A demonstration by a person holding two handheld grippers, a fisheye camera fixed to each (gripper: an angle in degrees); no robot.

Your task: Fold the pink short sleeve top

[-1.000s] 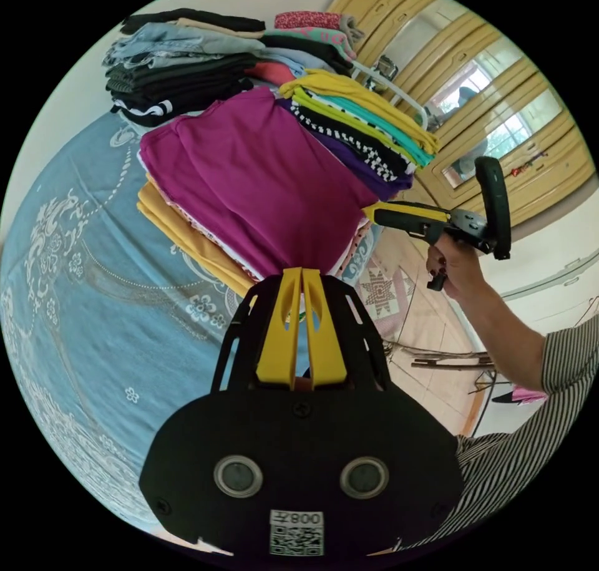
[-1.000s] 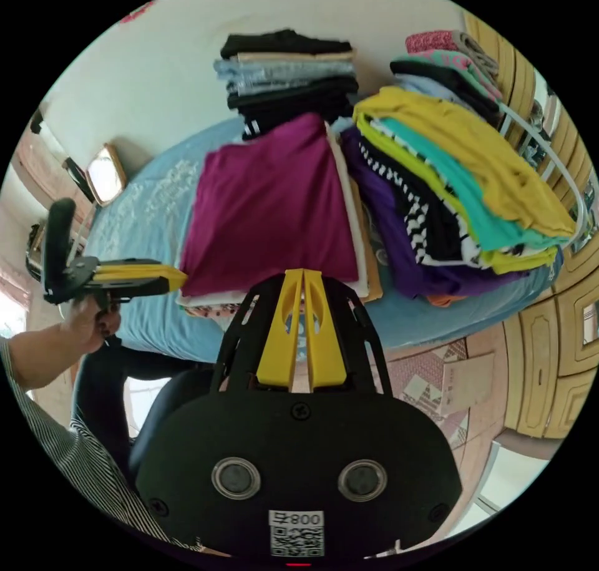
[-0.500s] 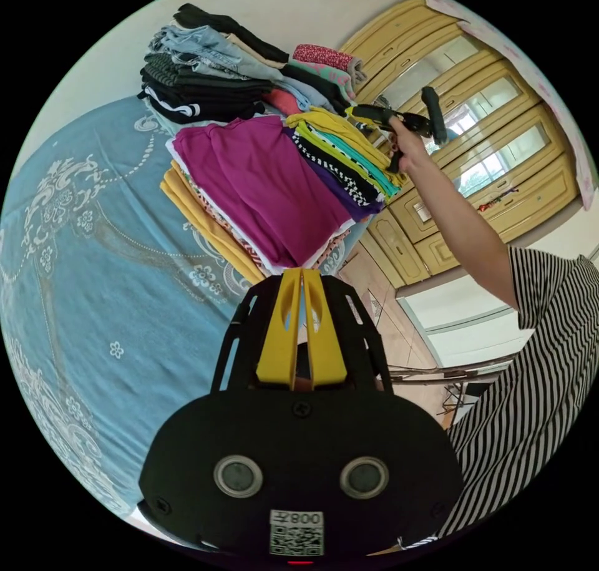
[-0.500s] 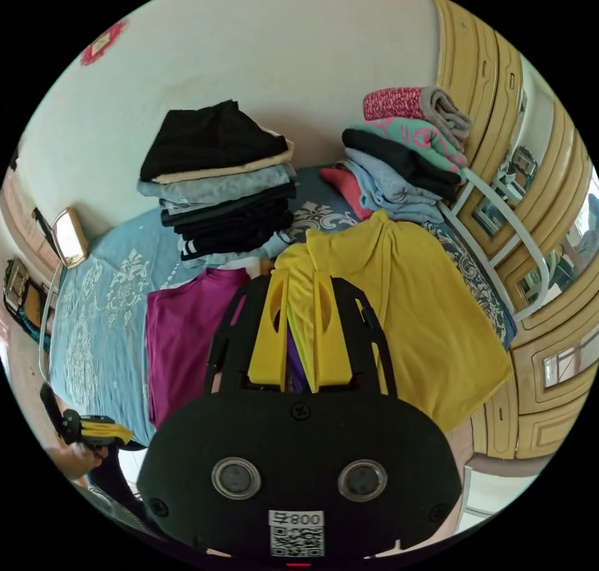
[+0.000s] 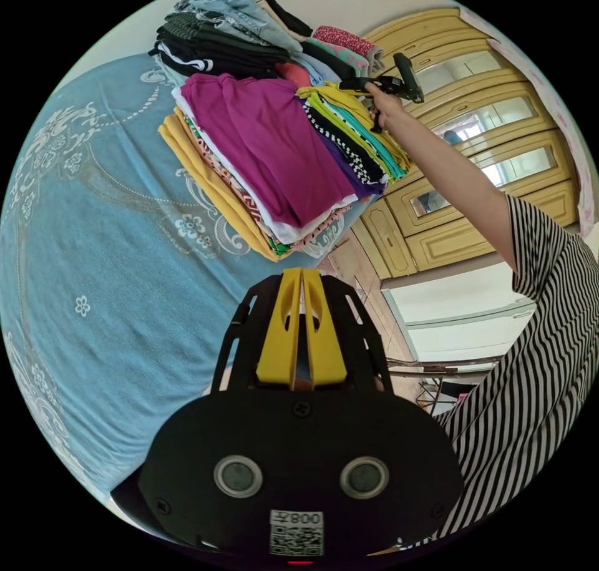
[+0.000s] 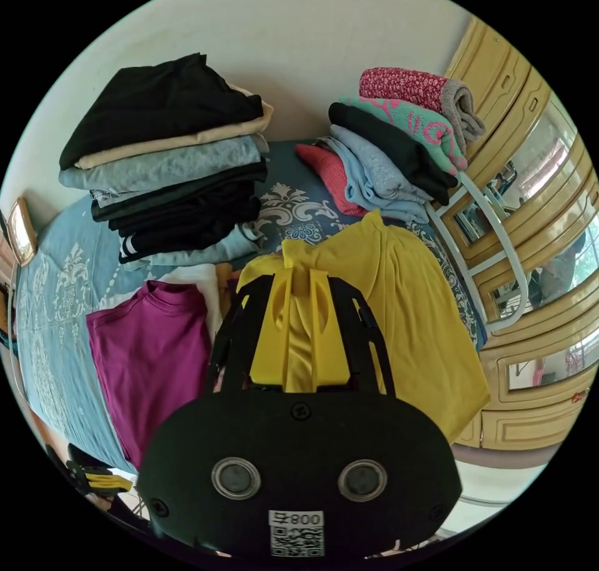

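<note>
— How many stacks of clothes (image 6: 168, 159) sit on the bed (image 5: 106, 271)?
— Four stacks, one bed.
— And each hand-held gripper (image 5: 302, 278)?
— Two hand-held grippers; the other one (image 6: 298, 278) too.

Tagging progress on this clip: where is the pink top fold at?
Done: a magenta top lies flat and folded on a pile on the blue bedspread, which may be the pink top. In hand: the right gripper is open around the collar of the yellow top on the next pile; the left gripper hangs shut, off the clothes. Left: nothing obvious for the magenta one.
</note>
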